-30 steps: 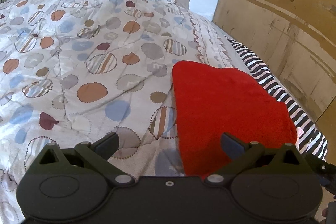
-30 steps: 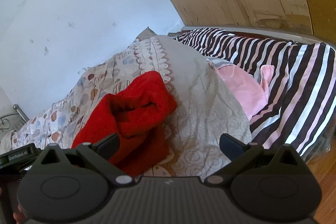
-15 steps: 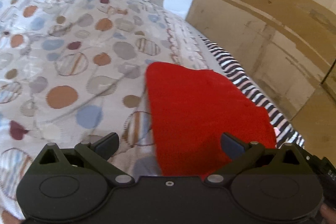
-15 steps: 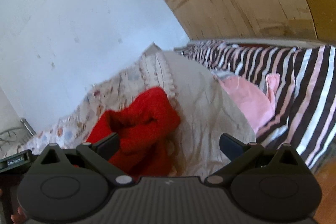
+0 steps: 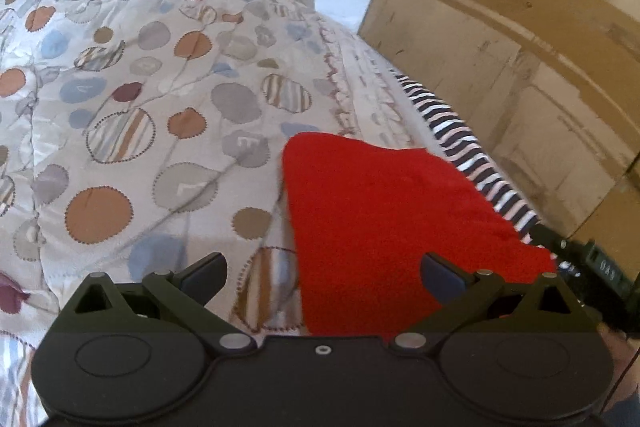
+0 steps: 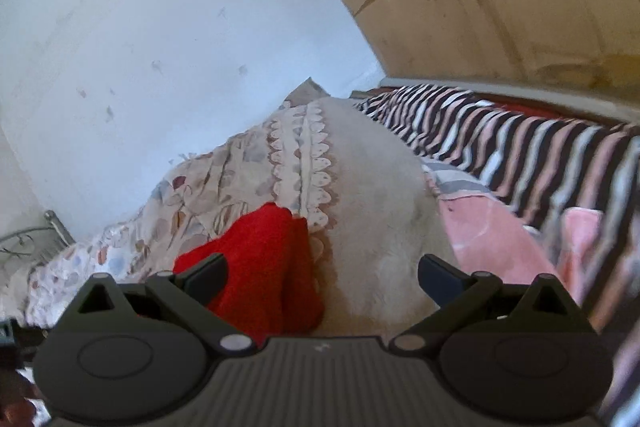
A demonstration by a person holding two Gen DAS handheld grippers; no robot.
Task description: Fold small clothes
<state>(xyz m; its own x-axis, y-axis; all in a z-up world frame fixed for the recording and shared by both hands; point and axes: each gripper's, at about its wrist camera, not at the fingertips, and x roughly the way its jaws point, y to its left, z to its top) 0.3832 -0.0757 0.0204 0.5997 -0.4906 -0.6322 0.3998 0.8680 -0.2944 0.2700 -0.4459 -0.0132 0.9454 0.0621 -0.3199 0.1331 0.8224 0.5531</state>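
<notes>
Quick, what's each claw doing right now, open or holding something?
Left claw: open, holding nothing, above the red garment.
Right claw: open, holding nothing.

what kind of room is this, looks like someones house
Most likely a bedroom in a home. A quilted bedspread with coloured circles covers a bed, a striped sheet lies beside it, and a metal bed frame shows at the edge. A red garment lies on the quilt.

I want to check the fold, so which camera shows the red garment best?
The left wrist view: the red garment lies broad and flat on the patterned bedspread, its edges visible. The right wrist view shows only a bunched end, partly behind that gripper.
</notes>
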